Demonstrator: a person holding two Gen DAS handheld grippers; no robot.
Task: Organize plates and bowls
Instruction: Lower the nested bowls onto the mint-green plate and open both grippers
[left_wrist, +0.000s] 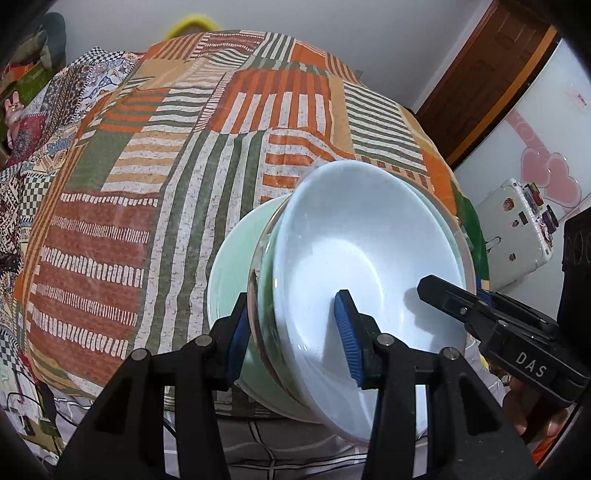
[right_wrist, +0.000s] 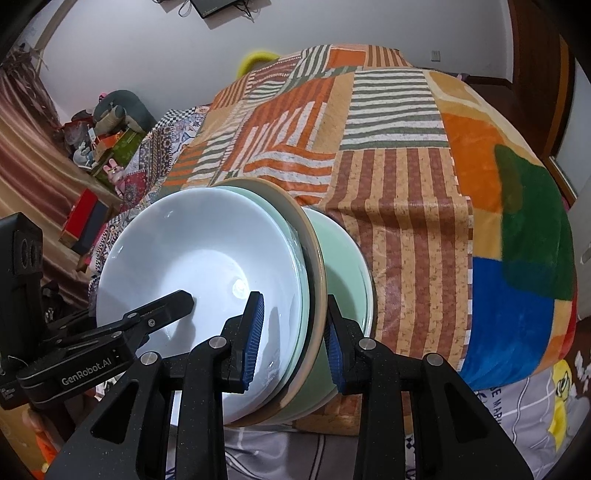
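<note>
While both grippers clamp opposite rims, the nested stack of bowls hangs tilted over the bed's near edge: left gripper fingers pinch one side, right gripper fingers pinch the other, white bowl innermost.

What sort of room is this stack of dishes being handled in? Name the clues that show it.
Most likely a bedroom in a home: a bed under a patchwork striped blanket, soft toys piled by the wall, and a wooden door frame.
</note>
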